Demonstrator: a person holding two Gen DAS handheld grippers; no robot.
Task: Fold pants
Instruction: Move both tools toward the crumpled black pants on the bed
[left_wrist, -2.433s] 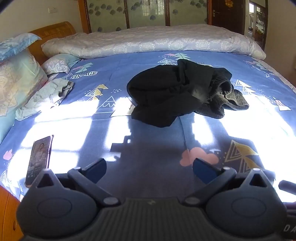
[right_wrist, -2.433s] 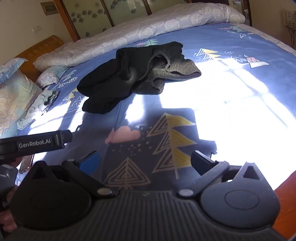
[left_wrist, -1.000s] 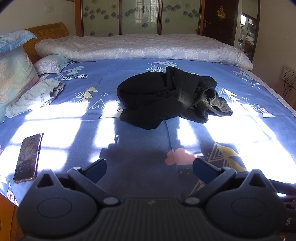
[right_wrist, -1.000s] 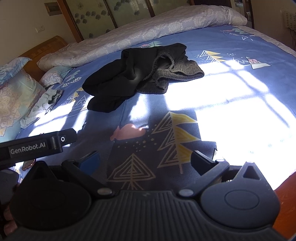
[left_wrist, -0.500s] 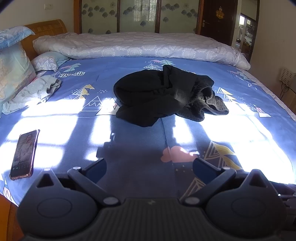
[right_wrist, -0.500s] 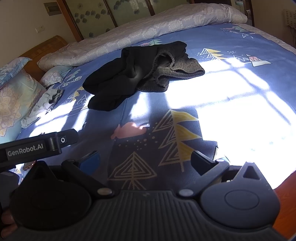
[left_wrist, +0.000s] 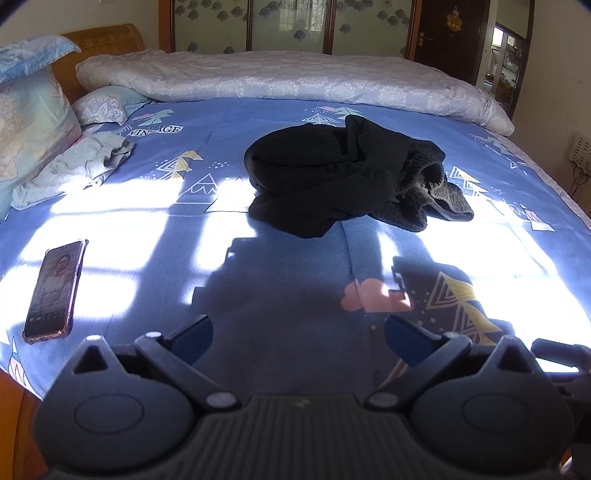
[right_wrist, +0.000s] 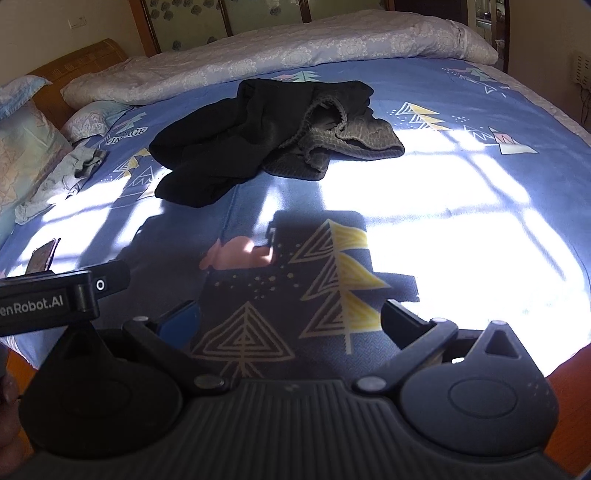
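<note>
Nearest the cameras, the left tongs (left_wrist: 298, 334) and the right tongs (right_wrist: 290, 314) hang over the front edge of the bed (left_wrist: 280, 295), each with its fingers spread wide and nothing between them. Just beyond lies bare blue sheet, partly in the tongs' shadow and partly in hard sunlight, with a phone (left_wrist: 54, 290) off to the left. Well apart from both tongs, near the middle of the bed, the pants (left_wrist: 332, 181) sit in a crumpled dark heap, with a ribbed grey band (right_wrist: 351, 138) turned out on the right side, probably the waistband, though the folds hide too much to be sure. The step in hand appears to be the reach to the heap. It would go best if each pair of tongs took a separate edge of that band, pinching one layer only, then lifted and drew outward to spread the legs flat before any fold. Behind, a pale quilt (left_wrist: 295, 81) lines the far edge.
</note>
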